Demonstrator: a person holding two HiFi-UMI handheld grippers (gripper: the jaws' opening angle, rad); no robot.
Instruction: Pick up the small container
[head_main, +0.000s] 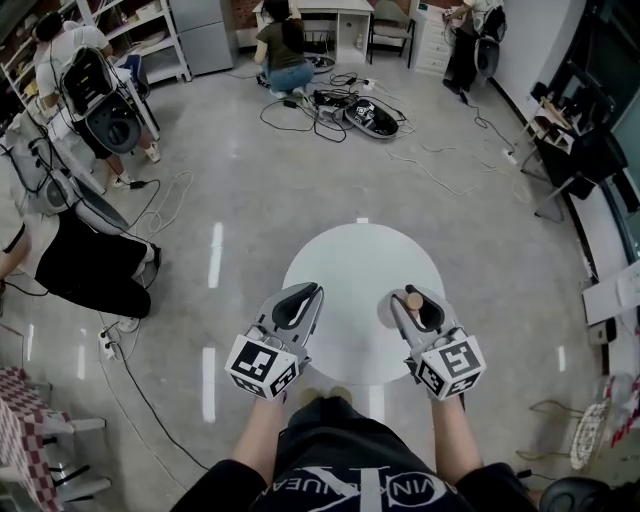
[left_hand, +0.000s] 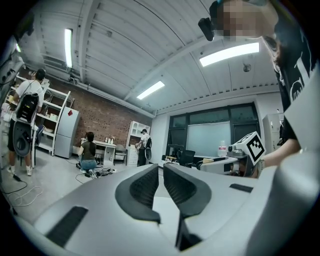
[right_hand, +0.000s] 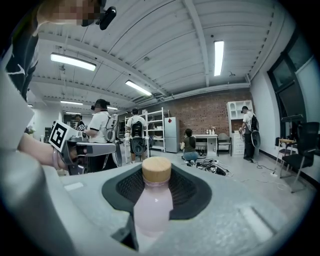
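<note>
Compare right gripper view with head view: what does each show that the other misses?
Right gripper view only: the pink body of the small bottle clamped between the pads of the right tool, plus ceiling lights. Head view only: the round white table below both tools. Both: the bottle's wooden cap, the left tool, the person crouching by floor cables.

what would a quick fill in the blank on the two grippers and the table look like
1. The small container clamped in the right gripper is pale ___ with a tan lid.
2. Between the left gripper's jaws there is ___.
3. The white table under both grippers is ___ in shape.
Missing words: pink, nothing, round
</note>
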